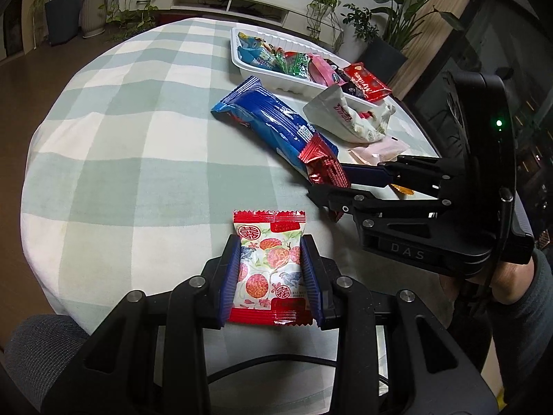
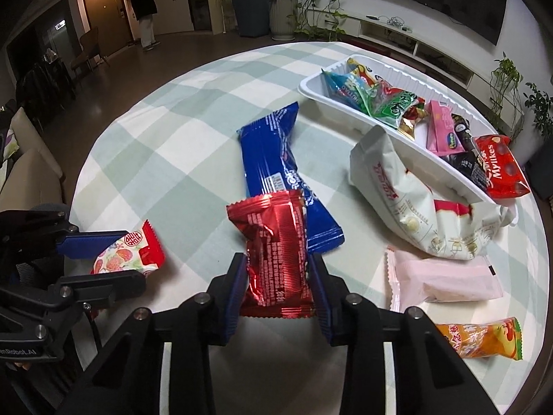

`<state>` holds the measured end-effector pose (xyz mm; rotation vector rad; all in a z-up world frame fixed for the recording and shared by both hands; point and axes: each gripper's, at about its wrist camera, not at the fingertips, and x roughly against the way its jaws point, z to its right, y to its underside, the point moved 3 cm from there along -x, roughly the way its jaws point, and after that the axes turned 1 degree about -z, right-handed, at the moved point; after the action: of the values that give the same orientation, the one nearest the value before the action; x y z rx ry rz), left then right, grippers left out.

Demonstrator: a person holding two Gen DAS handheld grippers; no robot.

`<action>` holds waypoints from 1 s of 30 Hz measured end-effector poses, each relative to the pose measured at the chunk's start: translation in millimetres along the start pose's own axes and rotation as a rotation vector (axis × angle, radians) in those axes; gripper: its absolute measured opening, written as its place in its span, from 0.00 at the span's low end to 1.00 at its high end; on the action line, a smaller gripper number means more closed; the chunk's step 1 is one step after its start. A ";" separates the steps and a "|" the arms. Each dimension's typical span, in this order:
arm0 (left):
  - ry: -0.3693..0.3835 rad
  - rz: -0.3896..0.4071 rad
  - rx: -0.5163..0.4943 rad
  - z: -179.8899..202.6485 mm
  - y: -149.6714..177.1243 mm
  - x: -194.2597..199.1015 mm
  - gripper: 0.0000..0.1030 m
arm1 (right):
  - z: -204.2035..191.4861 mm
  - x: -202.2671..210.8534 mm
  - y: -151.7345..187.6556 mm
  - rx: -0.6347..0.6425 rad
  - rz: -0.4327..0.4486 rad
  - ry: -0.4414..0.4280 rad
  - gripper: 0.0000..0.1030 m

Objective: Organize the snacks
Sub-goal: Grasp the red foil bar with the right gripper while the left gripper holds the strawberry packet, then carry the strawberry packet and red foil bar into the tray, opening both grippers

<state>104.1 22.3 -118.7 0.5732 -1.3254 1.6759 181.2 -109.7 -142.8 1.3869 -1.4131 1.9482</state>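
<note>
- Snacks are lying scattered over a green-and-white checked tablecloth (image 1: 131,159), with a white tray (image 2: 312,88) sitting at the upper right of the right wrist view and holding several packets already — a red Mylikes bag (image 2: 503,167) is hanging over its right end.
- Left gripper (image 1: 271,273) is sitting at the lower middle of its own view, its blue pads clamped on a white-and-red fruit-print candy packet (image 1: 269,266).
- Right gripper (image 2: 278,287) is reaching in at the lower middle of its view, with a red foil packet (image 2: 273,252) sitting between the pads; both pads are pressing against the packet's sides.
- That red packet is overlapping the near end of a long blue biscuit pack (image 2: 280,169), which is lying diagonally across the middle of the frame.
- To the right, a crumpled white bag (image 2: 404,200) is resting against the tray's near wall, a pale pink packet (image 2: 446,280) is lying just below it, and an orange packet (image 2: 480,340) is sitting at the lower right.
</note>
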 end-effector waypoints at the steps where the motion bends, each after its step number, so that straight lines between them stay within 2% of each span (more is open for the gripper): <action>1: -0.001 0.000 -0.001 0.2 0.1 -0.1 0.31 | 0.0 -0.1 0.0 -0.003 0.000 -0.001 0.35; 3: -0.002 0.001 -0.003 0.9 -0.1 0.5 0.31 | -0.4 2.0 1.2 -0.012 0.001 -0.007 0.31; 9: -0.006 0.011 -0.012 4.1 -2.0 4.4 0.31 | 2.3 18.7 9.8 -0.074 0.043 -0.036 0.28; 15: -0.006 0.024 -0.016 5.6 -5.8 9.5 0.31 | 18.7 46.6 33.1 -0.236 0.112 -0.117 0.28; 23: 0.009 0.052 0.003 0.9 -26.1 19.5 0.31 | 72.8 73.0 65.7 -0.453 0.158 -0.109 0.28; 30: 0.011 0.094 -0.020 4.5 -72.4 25.8 0.31 | 123.0 102.7 56.8 -0.561 0.230 -0.094 0.28</action>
<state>152.6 29.2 -59.3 0.4965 -1.3786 1.7371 153.7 -266.0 -81.6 1.0957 -2.0373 1.4402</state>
